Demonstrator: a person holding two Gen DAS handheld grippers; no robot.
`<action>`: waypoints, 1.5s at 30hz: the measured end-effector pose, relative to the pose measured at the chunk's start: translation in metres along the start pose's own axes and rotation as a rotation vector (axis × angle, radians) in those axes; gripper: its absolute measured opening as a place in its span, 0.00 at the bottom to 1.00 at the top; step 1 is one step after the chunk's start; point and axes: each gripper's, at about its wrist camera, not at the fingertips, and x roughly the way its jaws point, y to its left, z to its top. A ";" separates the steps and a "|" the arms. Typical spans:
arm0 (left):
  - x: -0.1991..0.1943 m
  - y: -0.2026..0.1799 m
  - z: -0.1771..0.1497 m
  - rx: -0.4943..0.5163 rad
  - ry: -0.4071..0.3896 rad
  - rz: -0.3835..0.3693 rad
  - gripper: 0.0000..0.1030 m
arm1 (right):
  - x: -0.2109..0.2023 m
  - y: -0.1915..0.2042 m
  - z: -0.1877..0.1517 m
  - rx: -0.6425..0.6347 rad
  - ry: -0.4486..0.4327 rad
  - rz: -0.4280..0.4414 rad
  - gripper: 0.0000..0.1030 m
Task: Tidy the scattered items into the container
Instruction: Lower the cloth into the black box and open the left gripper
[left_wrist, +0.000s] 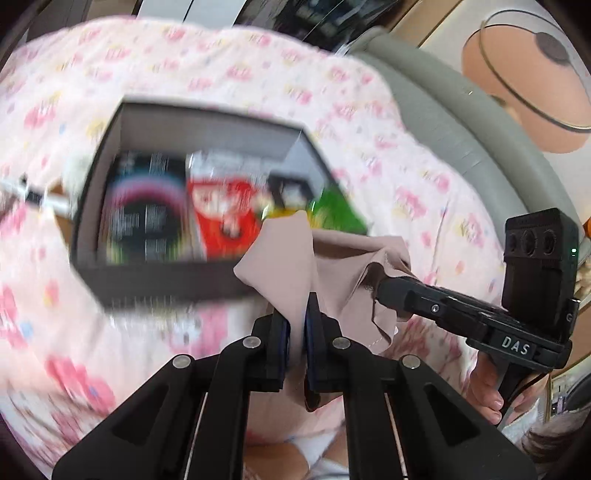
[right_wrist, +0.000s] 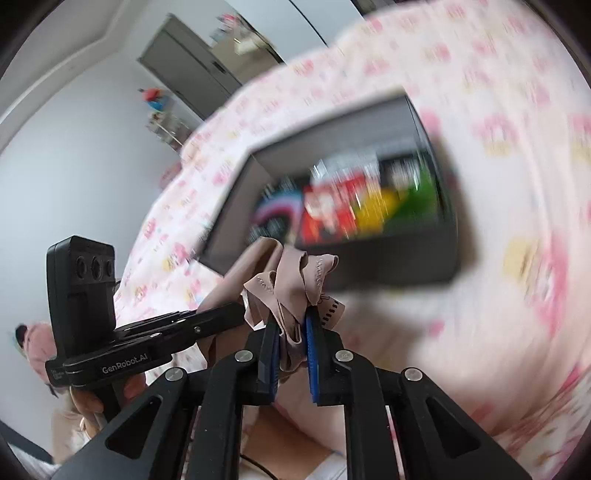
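— Item one?
— Beige garment (left_wrist: 295, 254), thin stretch fabric with stitched edges, held off the bedding between my two tools. My left gripper (left_wrist: 295, 332) is clamped on one fold; my right gripper (right_wrist: 291, 339) is pinched on the bunched straps.
— Its position?
— Just beside the near wall of the dark box (left_wrist: 166, 275), touching its rim in the left view.
— Box contents?
— Colourful packets, blurred: black, red, yellow, green.
— Surface?
— Pink-patterned bedspread (right_wrist: 498, 147).
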 end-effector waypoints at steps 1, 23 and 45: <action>-0.008 -0.001 0.004 0.008 -0.013 0.011 0.06 | -0.003 0.005 0.009 -0.032 -0.020 0.000 0.10; 0.075 0.120 0.094 -0.169 0.017 0.198 0.40 | 0.146 -0.002 0.120 -0.095 0.165 -0.286 0.13; 0.132 0.099 0.092 -0.087 0.231 0.334 0.24 | 0.192 -0.018 0.109 -0.045 0.342 -0.251 0.13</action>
